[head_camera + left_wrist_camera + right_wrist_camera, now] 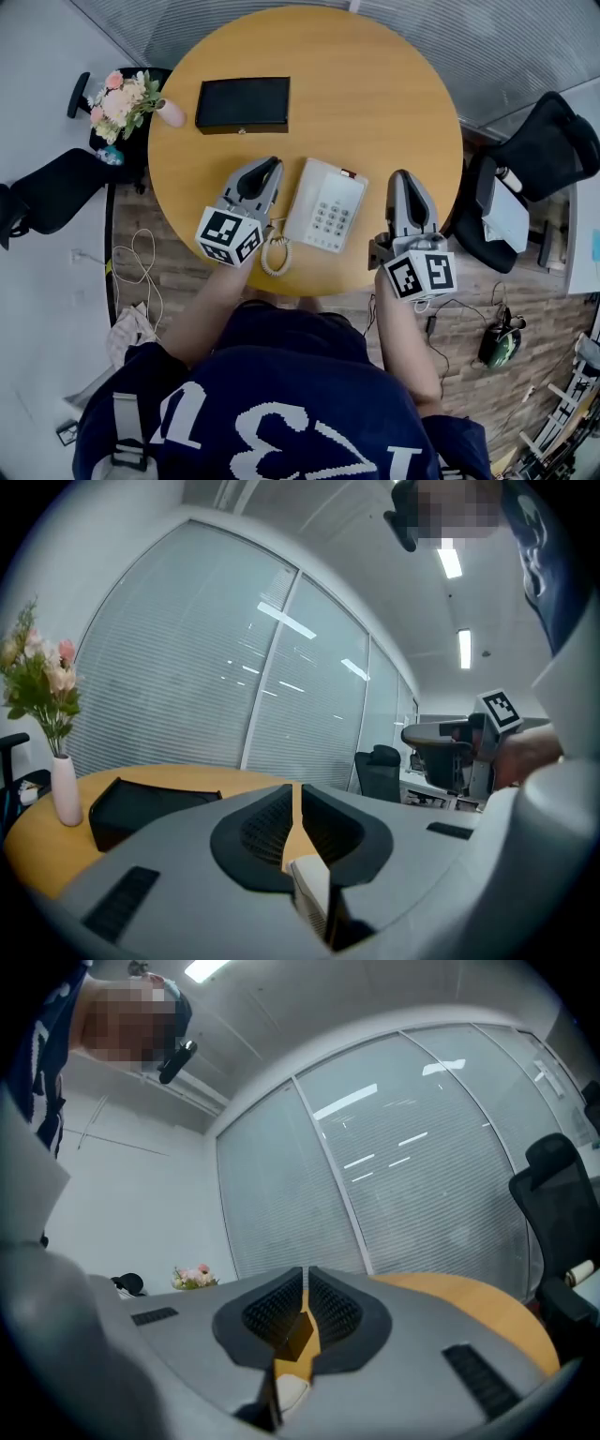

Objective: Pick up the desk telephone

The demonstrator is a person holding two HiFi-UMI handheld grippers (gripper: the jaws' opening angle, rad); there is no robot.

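Where the tools stand: left tool [272,165] and right tool [401,176] flank phone [325,204], jaws together, empty.
Tabletop [375,94]: rim beneath right tool.

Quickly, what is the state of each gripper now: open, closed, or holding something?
Left gripper: closed, holding nothing.
Right gripper: closed, holding nothing.

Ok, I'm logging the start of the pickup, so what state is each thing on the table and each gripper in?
Desk telephone: flat on the table, between the two grippers, not gripped.
Coiled cord: slack on the table beside the telephone.
Black box: closed, lying flat.
Vase: upright, holding flowers.
Left gripper: shut, empty.
Right gripper: shut, empty.
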